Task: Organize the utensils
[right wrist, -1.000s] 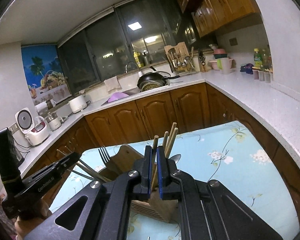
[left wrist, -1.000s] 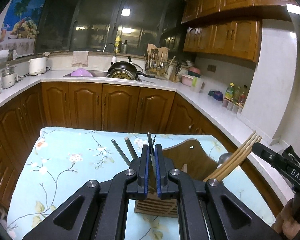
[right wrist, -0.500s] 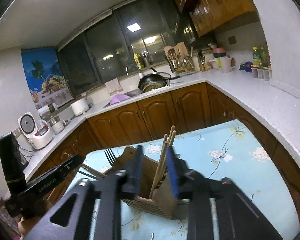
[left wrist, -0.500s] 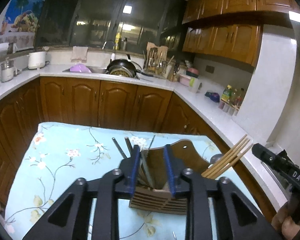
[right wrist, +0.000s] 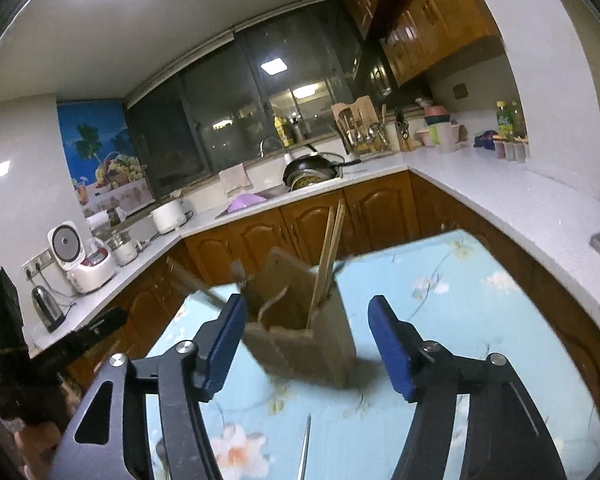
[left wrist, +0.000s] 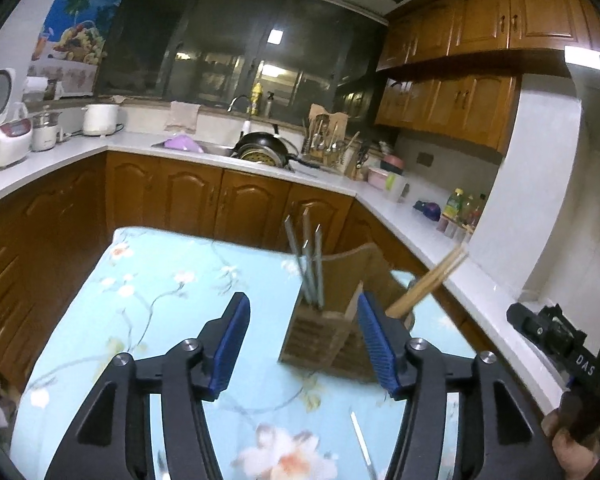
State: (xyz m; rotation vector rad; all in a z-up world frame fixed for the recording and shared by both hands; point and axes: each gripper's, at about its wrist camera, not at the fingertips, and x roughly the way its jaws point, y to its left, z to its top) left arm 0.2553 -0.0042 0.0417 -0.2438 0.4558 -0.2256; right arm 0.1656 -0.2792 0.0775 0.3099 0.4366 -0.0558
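**Both grippers free, one utensil waits on the cloth**

I see my left gripper (left wrist: 302, 344) with its blue pads wide apart and nothing between them. My right gripper (right wrist: 306, 346) is the same: spread wide, empty. Both hang above the table (left wrist: 148, 300), which has a light blue cloth with flowers.

The wooden holder (left wrist: 332, 320) stands upright on the cloth, just in front of both grippers. The metal chopsticks (left wrist: 310, 264) stand in one compartment of it, and the wooden chopsticks (right wrist: 328, 264) lean in another one. In the right camera I think there is also a fork in the holder, but it is blurred and I cannot be sure.

One thin metal utensil (right wrist: 305, 452) lies flat on the cloth, close to me, at the bottom edge of both views. Only a part of it shows, so I cannot tell what kind it is.

In my judgement this one is the next to pick. I would lower one gripper straight over it, with the pads on either side of the thin shaft, and close only when they are almost at the cloth. A thin piece lying flat may slip or roll, and the cloth may be pinched together with it. The other gripper should stay away from the holder, because a push could tip it.
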